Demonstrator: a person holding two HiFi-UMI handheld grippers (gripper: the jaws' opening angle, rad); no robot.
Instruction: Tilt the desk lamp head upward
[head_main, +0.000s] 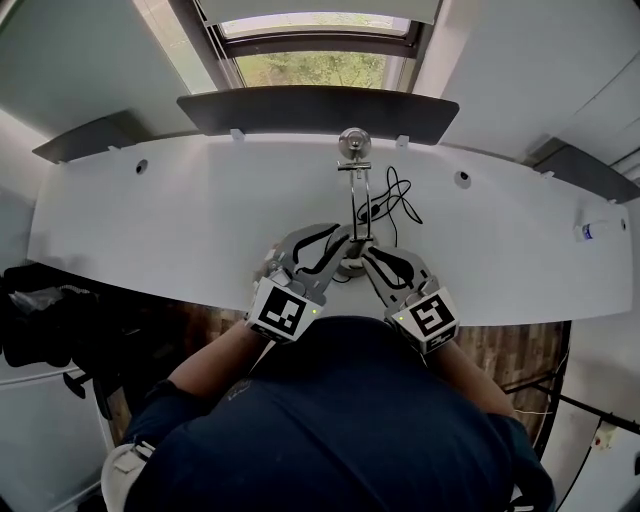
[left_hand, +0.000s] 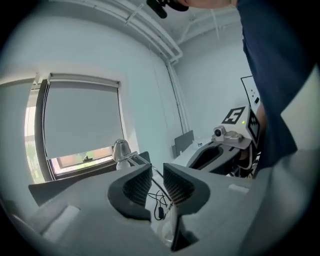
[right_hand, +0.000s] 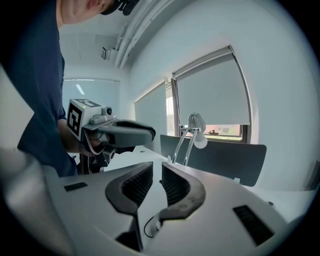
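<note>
nearest, the person leans over the counter (head_main: 150, 230) edge with both tools drawn in close at 6 o'clock. the left gripper (head_main: 338, 240) reaches in from 7 o'clock and the right gripper (head_main: 366, 252) from 5 o'clock. their tips close around the lamp base (head_main: 352, 266), likely so one can steady the foot while the other works higher up. in its own view the left gripper's jaws stand a narrow slot apart with nothing pressed between the ribbed pads; the black cord (head_main: 395, 200) shows beyond the slot, not in it. the right gripper's jaws are likewise a slim gap apart and empty, with bare counter showing through. from the base the lamp arm (head_main: 358, 200) runs toward 12 o'clock and carries the lamp head (head_main: 353, 142) near the counter's far edge, just before the dark back panel (head_main: 320, 108) and the window (head_main: 315, 68). in the right gripper view the head hangs bulb-down, so the upward tilt looks not yet begun; neither tool touches it
</note>
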